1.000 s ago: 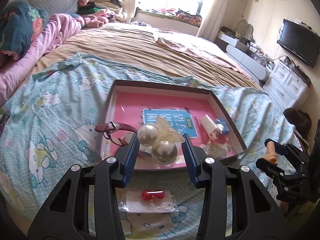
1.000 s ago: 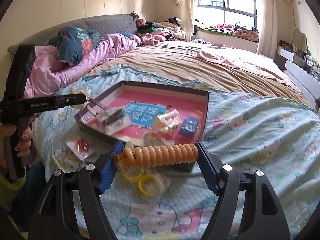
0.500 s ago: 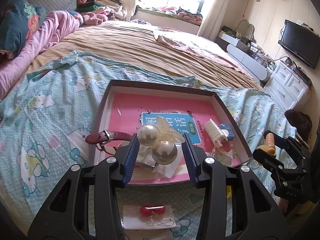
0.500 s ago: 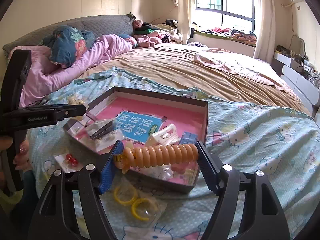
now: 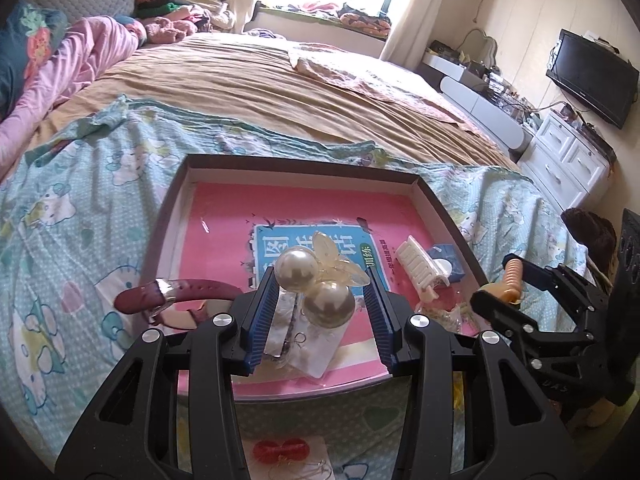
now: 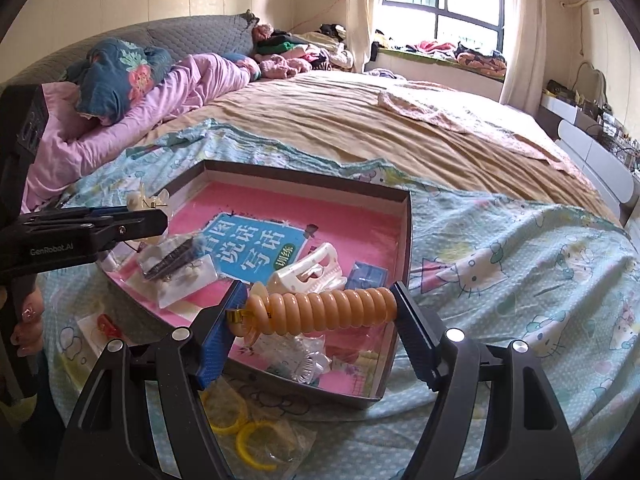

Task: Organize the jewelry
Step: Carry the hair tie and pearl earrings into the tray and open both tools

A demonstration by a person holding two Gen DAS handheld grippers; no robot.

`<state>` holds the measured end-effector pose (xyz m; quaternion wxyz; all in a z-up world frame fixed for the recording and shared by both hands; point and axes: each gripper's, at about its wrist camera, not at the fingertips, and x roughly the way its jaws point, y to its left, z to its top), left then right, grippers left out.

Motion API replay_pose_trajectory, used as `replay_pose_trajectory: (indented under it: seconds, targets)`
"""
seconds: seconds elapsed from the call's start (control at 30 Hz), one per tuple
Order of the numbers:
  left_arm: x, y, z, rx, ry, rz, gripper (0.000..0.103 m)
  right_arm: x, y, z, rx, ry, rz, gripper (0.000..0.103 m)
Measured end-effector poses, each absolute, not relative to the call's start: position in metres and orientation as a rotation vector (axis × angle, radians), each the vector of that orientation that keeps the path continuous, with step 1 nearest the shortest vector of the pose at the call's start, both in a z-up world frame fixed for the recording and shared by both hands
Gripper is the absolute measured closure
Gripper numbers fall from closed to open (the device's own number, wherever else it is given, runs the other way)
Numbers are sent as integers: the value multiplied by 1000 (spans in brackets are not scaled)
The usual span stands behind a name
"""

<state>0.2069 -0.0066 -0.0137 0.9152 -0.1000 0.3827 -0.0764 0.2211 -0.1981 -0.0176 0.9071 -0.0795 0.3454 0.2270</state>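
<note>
Left wrist view. Left gripper, lower centre of frame: blue-padded jaws closed on a pearl hair ornament, two large pearl balls with a translucent butterfly piece at upper right. The ornament sits between the pads at their tips, one pearl against the left pad, the butterfly wing against the right. Behind and beneath it, centre frame: shallow box with dark rim and pink floor, resting on a patterned blue bedsheet. In the box: a blue-covered booklet at centre, a white claw clip at right, clear packets under the jaws. A maroon strap lies over the box's left rim. Bottom centre, on the sheet outside the box: a red hair piece on a white card. Right edge: right gripper, seen side-on, holding an orange item.

Right wrist view. Right gripper, lower centre: jaws clamped on an orange spiral hair tie, stretched crosswise pad to pad, a small gold charm at its left end. It hangs over the near edge of the box. Below the jaws, on the sheet: yellow rings in a clear packet. Left edge: left gripper, side-on, with the pale ornament at its tip.
</note>
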Motion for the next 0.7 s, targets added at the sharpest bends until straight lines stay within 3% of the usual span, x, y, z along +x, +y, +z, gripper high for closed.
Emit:
replay_pose_trajectory:
  seconds: [0.4,0.57,0.7]
  targets:
    - [217,-15,-26,-199,822,-195,68,230,-195,-34,-162,768,460,28]
    - [219,-18,-31,-192,834,-202,68,229,-199,-33,-144,761,451,16]
    - [218,-23,-33,-182,844,-209,64,227,-206,-30,-123,753,441,13]
